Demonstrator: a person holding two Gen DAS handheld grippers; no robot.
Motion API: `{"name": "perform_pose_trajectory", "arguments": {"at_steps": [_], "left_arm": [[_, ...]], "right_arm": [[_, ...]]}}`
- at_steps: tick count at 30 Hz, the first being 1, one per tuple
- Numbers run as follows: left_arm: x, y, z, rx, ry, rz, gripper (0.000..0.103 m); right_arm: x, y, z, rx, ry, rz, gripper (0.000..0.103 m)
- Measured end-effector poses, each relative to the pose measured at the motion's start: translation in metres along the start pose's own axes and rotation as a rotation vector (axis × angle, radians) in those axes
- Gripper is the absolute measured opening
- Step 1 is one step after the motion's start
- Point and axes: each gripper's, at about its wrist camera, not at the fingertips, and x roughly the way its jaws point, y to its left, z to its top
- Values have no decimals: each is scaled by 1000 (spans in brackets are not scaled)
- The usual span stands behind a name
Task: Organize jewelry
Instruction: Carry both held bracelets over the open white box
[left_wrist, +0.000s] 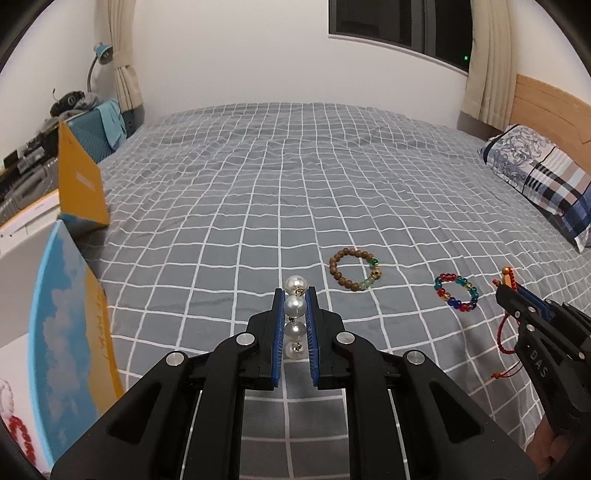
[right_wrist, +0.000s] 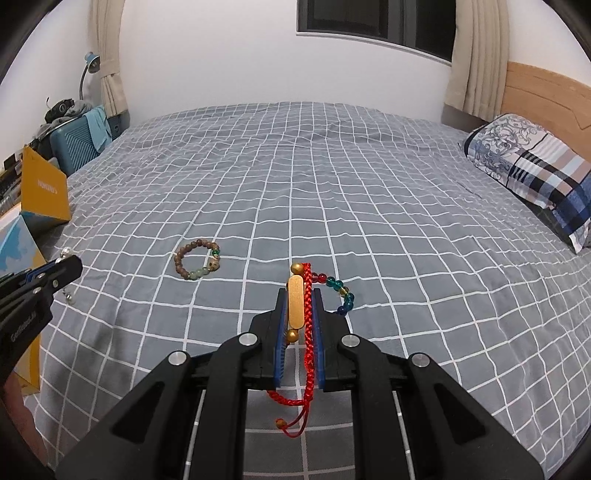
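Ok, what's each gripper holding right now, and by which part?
The left gripper is shut on the pearl strand, clamping its upper pearls. The right gripper is shut on the red cord bracelet, pinching its gold bar and braided cord.

Bed (left_wrist: 295, 177) with grey sheet, white grid pattern, slightly wrinkled. Lying directly on it: brown wooden-bead bracelet (left_wrist: 355, 269) with a few green beads, flat, mid-bed; multicoloured glass-bead bracelet (left_wrist: 456, 292) near it on the right, apart from it, also flat. Patterned blue-and-white pillow (left_wrist: 543, 177) at the right edge by the wooden headboard (left_wrist: 546, 103). Open yellow-and-blue box (left_wrist: 79, 184) sits at the left edge.
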Motion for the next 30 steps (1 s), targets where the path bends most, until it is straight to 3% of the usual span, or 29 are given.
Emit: {"name": "perform_pose_trajectory", "arguments": {"at_steps": [5, 12, 22, 30], "left_arm": [[-21, 3, 7, 5, 7, 14, 11], [-74, 45, 28, -34, -21, 43, 11], [-144, 123, 37, -108, -63, 174, 11], [-176, 202, 8, -183, -26, 295, 11]], "right_arm": [[-12, 5, 8, 9, -2, 32, 11], [-47, 36, 36, 1, -44, 64, 11], [-104, 133, 67, -101, -104, 143, 11], [-135, 236, 59, -218, -119, 268, 11]]}}
